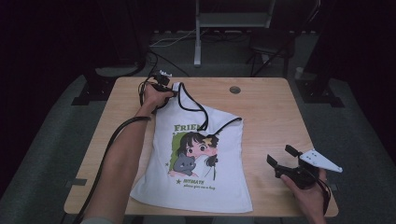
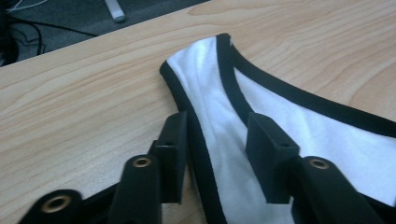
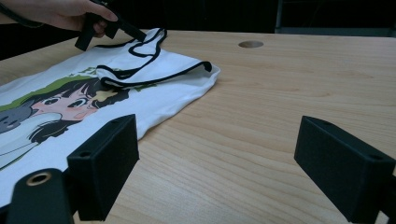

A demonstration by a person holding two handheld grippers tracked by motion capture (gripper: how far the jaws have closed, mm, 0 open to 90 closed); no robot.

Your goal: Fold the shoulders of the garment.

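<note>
Small print under the tank top's (image 1: 196, 154) cartoon is too small to read; the person's hand (image 1: 153, 94) hides the left tool's (image 1: 173, 89) tips.

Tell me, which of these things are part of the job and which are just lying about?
In use:
- white tank top, its shoulder strap between the left gripper jaws
- left gripper
- right gripper, open, waiting on the table

Lying about:
- metal stand behind the table
- floor cables
</note>
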